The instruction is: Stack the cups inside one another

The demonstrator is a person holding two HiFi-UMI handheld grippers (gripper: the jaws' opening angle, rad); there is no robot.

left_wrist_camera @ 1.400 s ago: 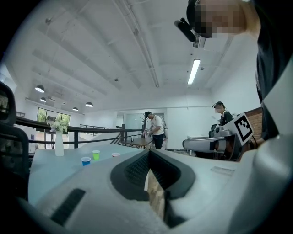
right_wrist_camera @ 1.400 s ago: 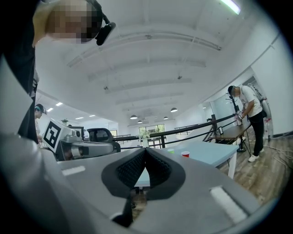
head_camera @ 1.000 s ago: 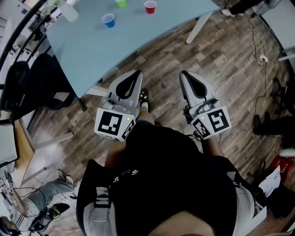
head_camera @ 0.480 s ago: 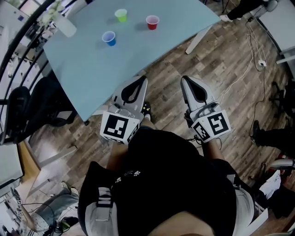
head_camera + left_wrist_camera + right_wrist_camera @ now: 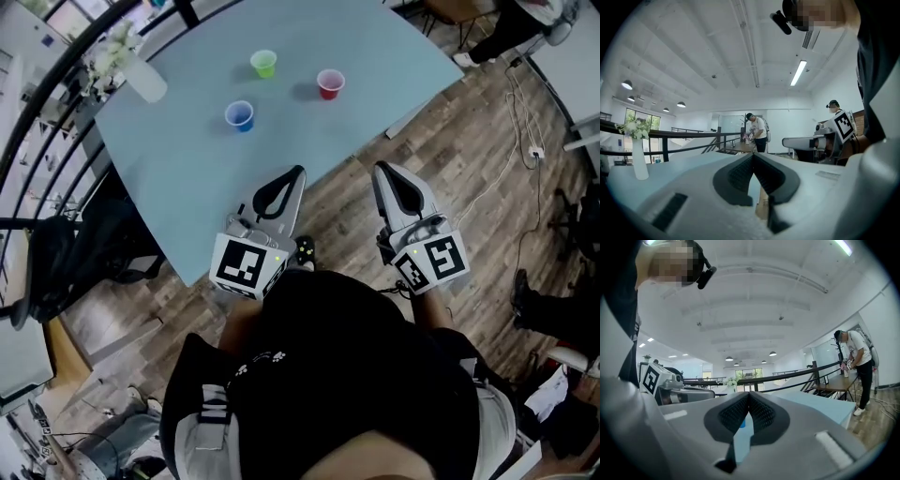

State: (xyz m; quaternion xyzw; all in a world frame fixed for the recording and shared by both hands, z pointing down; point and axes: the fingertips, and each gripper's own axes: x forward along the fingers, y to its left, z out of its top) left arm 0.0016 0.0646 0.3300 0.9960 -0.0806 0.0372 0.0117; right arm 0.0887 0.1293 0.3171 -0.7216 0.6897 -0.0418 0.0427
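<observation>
Our left tongs (image 5: pixel 296 174) are closed on nothing, tips meeting, by the near edge of the tabletop (image 5: pixel 178 178). Our right tongs (image 5: pixel 383 171) are also closed and empty, beside them over the wooden floor (image 5: pixel 469 159). Farther off, three cups stand apart on the tabletop: the blue cup (image 5: pixel 240 115) nearest at left, the green cup (image 5: pixel 264 63) farthest, the red cup (image 5: pixel 330 83) at right.
</observation>
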